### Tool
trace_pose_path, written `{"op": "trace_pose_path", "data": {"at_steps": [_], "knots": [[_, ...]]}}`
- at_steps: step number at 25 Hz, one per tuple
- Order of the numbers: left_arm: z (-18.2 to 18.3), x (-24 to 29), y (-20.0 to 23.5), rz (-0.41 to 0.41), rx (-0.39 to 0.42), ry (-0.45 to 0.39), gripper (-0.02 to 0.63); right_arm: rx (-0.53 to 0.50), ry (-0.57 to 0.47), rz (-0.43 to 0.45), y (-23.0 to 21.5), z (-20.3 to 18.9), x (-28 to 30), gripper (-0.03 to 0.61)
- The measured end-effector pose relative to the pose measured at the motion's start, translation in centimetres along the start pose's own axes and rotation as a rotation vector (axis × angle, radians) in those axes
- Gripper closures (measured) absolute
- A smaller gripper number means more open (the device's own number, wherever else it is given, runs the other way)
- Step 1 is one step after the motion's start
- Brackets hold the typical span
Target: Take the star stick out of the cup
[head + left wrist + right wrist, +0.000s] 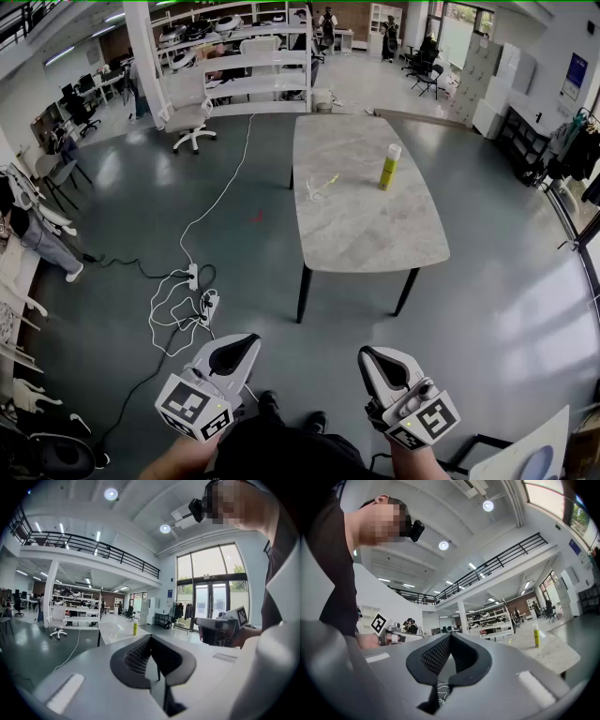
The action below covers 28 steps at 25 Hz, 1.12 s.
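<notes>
Two hand-held grippers are hanging low in front of the person's body, well short of the bench (366, 234), which suggests the reach for the cup is not yet under way.

Farthest left, a white cable (223, 183) is running across the floor to a power strip (192, 275), well clear of the bench legs.

Next, the left hand-held gripper (249, 341) is pointing forward and up. Its own view shows the jaws clenched tip to tip with nothing between them, probably a resting carry while the person is lining up on the bench.

Further right, on the bare stone top, the clear cup (317, 193) is standing upright near the bench's left edge. The star stick (330, 179) is sitting in it, leaning up and to the right so its upper end is clearing the rim. It is showing as a thin, pale yellow sliver, and the star shape is too small to make out.

The right hand-held gripper (366, 355) is being held like the left one, with its jaws clenched on nothing.

Farthest right, a yellow-green bottle (389, 166) is standing upright, apart from the cup, and so is leaving the stick open to a pinch from above.
</notes>
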<state>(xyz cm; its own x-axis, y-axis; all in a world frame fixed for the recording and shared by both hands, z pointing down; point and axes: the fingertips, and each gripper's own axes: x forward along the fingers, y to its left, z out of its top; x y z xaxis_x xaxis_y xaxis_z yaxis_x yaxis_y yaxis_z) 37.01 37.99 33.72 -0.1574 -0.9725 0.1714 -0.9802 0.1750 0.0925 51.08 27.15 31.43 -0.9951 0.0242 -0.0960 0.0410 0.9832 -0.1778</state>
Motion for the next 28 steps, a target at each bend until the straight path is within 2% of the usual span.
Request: {"op": "trace_pose_path", "data": {"at_steps": [10,14,16,22,28], "knots": [[-0.6,-2.1,3.8,0.039,-0.010,-0.015,0.614,-0.001,-0.002,0.013,2.2,-0.1,3.8,0.568],[-1.4,-2.0,6.7,0.035,-0.040,-0.011,0.614,-0.002,-0.003,0.068,3.7,-0.2,6.5,0.566],[-1.0,-1.7,8.0,0.027,-0.042,-0.027,0.614,-0.007,0.011,0.090,4.0,-0.5,8.2,0.565],[-0.6,-1.6,11.7,-0.013,-0.017,-0.030,0.614,0.024,-0.009,0.069,4.3,-0.6,13.4,0.563],[-0.4,-1.7,15.7,-0.047,0.002,-0.022,0.614,0.020,0.024,0.087,5.8,-2.2,18.6,0.555]]}}
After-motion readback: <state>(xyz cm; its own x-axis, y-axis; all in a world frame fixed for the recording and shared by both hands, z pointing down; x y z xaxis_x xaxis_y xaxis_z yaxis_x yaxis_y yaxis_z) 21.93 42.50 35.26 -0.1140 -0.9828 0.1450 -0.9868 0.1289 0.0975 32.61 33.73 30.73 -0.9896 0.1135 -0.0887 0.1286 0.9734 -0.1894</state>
